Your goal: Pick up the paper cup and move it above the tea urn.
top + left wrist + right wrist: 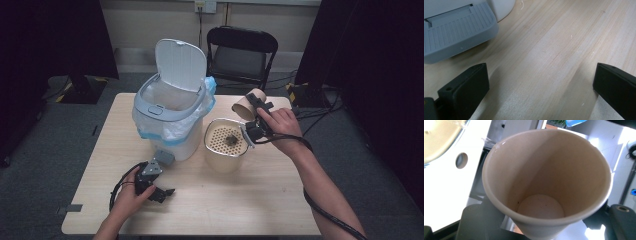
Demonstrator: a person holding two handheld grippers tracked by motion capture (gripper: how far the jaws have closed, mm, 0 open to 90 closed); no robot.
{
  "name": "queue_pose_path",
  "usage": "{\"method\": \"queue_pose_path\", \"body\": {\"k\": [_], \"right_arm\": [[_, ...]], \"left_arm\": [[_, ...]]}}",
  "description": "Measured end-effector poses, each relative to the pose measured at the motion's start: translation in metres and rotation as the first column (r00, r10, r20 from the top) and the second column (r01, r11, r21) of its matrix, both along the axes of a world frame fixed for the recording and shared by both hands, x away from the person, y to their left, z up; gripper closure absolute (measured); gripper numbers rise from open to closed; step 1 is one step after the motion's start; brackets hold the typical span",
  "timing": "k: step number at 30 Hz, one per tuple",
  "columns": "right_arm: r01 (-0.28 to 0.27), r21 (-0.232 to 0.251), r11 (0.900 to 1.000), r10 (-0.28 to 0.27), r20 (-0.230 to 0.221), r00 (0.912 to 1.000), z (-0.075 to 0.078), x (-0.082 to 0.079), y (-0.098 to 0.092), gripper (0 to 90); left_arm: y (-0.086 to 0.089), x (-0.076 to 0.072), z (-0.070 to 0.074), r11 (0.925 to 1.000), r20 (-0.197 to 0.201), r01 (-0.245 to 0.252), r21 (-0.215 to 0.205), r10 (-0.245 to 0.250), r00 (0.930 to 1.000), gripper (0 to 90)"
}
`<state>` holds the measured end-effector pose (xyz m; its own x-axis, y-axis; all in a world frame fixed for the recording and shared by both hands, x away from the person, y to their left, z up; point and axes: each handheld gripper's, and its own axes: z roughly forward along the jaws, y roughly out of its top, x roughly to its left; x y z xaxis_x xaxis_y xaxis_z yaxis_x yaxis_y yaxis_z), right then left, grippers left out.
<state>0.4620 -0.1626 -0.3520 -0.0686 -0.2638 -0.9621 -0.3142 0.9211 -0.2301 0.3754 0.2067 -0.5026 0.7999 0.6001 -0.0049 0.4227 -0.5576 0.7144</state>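
Right gripper (253,106): jaws half spread, pinching a paper cup (244,105) by its wall, tipped on its side in the air above and just behind the strainer (226,137); cup looks empty, a few specks inside (540,206).
Left gripper (159,192): jaws wide apart, nothing between them, low over the table (554,50) beside the bin pedal (456,32).
Strainer: dark clump in it, possibly tea leaves.
Bin (170,117): lid up, bag-lined.
Risk: thin wall may buckle under a tighter pinch, or the cup slip and fall onto the strainer

Empty tan paper cup (246,104) tipped sideways, held above the perforated strainer bin (226,142).
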Motion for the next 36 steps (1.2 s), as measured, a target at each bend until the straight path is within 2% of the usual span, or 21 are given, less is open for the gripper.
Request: {"method": "queue_pose_path", "body": {"k": [4, 6, 7, 8, 9, 13, 14, 15, 16, 17, 18, 19, 22, 23, 25, 26, 27, 31, 32, 34, 36], "right_arm": [[0.001, 0.06, 0.998, 0.003, -0.062, 0.9981, 0.0, 0.001, -0.002, 32.5], [0.001, 0.125, 0.992, 0.014, -0.12, 0.9927, 0.0, 0.003, -0.003, 32.2], [0.033, 0.225, 0.974, 0.016, -0.212, 0.977, 0.0, 0.005, -0.005, 31.9], [0.033, 0.225, 0.974, 0.016, -0.212, 0.977, 0.0, 0.005, -0.005, 31.9], [0.065, 0.324, 0.944, 0.032, -0.287, 0.9574, 0.001, 0.007, -0.008, 31.9], [0.146, 0.483, 0.863, 0.081, -0.417, 0.9052, 0.003, 0.015, -0.018, 31.4], [0.146, 0.483, 0.863, 0.081, -0.417, 0.9052, 0.003, 0.015, -0.018, 31.4], [0.183, 0.544, 0.819, 0.11, -0.462, 0.88, 0.004, 0.017, -0.022, 31.2], [0.183, 0.544, 0.819, 0.11, -0.462, 0.88, 0.004, 0.017, -0.022, 31.2], [0.213, 0.588, 0.78, 0.144, -0.499, 0.8544, 0.004, 0.019, -0.026, 31.2], [0.213, 0.588, 0.78, 0.144, -0.499, 0.8544, 0.004, 0.019, -0.026, 31.2], [0.226, 0.607, 0.762, 0.16, -0.514, 0.8425, 0.004, 0.021, -0.027, 31.2], [0.295, 0.656, 0.695, 0.201, -0.571, 0.7963, 0.005, 0.025, -0.031, 31.2], [0.33, 0.677, 0.658, 0.227, -0.595, 0.7708, 0.006, 0.027, -0.034, 31.2], [0.382, 0.697, 0.607, 0.269, -0.633, 0.7262, 0.006, 0.03, -0.036, 31.1], [0.382, 0.697, 0.607, 0.269, -0.633, 0.7262, 0.006, 0.03, -0.036, 31.1], [0.394, 0.704, 0.591, 0.277, -0.636, 0.7205, 0.006, 0.031, -0.036, 31.1], [0.447, 0.722, 0.527, 0.333, -0.66, 0.6736, 0.007, 0.034, -0.038, 31.1], [0.468, 0.728, 0.501, 0.357, -0.666, 0.6544, 0.007, 0.036, -0.038, 31.1], [0.487, 0.727, 0.484, 0.373, -0.675, 0.637, 0.008, 0.037, -0.038, 31.1], [0.498, 0.722, 0.481, 0.378, -0.683, 0.6254, 0.009, 0.038, -0.038, 31.0]], "left_arm": [[0.0, 0.0, 0.0, 1.0, 0.001, 0.004, 0.007, -0.004, 1.0, 0.0], [0.0, 0.0, 0.0, 1.0, 0.001, 0.004, 0.006, -0.004, 1.0, 0.0], [0.0, 0.0, 0.0, 1.0, 0.001, 0.004, 0.006, -0.004, 1.0, 0.0], [0.0, 0.0, 0.0, 1.0, 0.001, 0.004, 0.006, -0.004, 1.0, 0.0], [0.0, 0.0, 0.0, 1.0, 0.001, 0.004, 0.006, -0.004, 1.0, 0.0], [0.0, 0.0, 0.0, 1.0, 0.001, 0.004, 0.006, -0.004, 1.0, 0.0], [0.0, 0.0, 0.0, 1.0, 0.001, 0.004, 0.006, -0.004, 1.0, 0.0], [0.0, 0.0, 0.0, 1.0, 0.001, 0.004, 0.006, -0.004, 1.0, 0.0], [0.0, 0.0, 0.0, 1.0, 0.001, 0.004, 0.006, -0.004, 1.0, 0.0], [0.0, 0.0, 0.0, 1.0, 0.0, 0.003, 0.006, -0.003, 1.0, 0.0], [0.0, 0.0, 0.0, 1.0, 0.0, 0.003, 0.006, -0.003, 1.0, 0.0], [0.0, 0.0, 0.0, 1.0, 0.001, 0.004, 0.006, -0.004, 1.0, 0.0], [0.0, 0.0, 0.0, 1.0, 0.001, 0.004, 0.006, -0.004, 1.0, 0.0], [0.0, 0.0, 0.0, 1.0, 0.001, 0.003, 0.005, -0.003, 1.0, 0.0], [0.0, 0.0, 0.0, 1.0, 0.001, 0.004, 0.006, -0.004, 1.0, 0.0], [0.0, 0.0, 0.0, 1.0, 0.001, 0.004, 0.006, -0.004, 1.0, 0.0], [0.0, 0.0, 0.0, 1.0, 0.001, 0.004, 0.006, -0.004, 1.0, 0.0], [0.0, 0.0, 0.0, 1.0, 0.001, 0.003, 0.006, -0.003, 1.0, 0.0], [0.0, 0.0, 0.0, 1.0, 0.001, 0.004, 0.007, -0.004, 1.0, 0.0], [0.0, 0.0, 0.0, 1.0, 0.001, 0.005, 0.008, -0.005, 1.0, 0.0], [0.0, 0.0, 0.0, 1.0, 0.001, 0.005, 0.008, -0.005, 1.0, 0.0]]}}
